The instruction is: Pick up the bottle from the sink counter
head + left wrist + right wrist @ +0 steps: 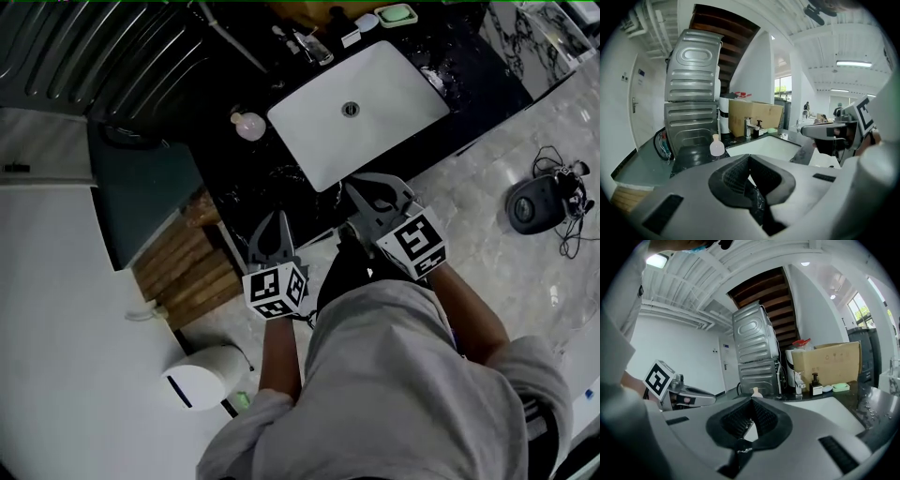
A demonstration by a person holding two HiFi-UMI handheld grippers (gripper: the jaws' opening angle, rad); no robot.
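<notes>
While you are holding both grippers low in the middle of the head view, just short of the dark bench, neither one is touching anything on it. Your left gripper is sitting left of centre, and in its own view the jaws are meeting tip to tip with nothing between them. Your right gripper is pointing toward the near edge of the white sink basin, and its own view is likewise showing narrow, closed jaws that are gripping nothing.

The bottle, a small pale pink one with a round body, is standing upright on the bench just left of the basin, in the upper middle of the head view and well apart from both grippers. It is appearing left of centre above your left jaws and peeking over the tips of your right jaws. A faucet and a green soap dish are sitting behind the basin.
</notes>
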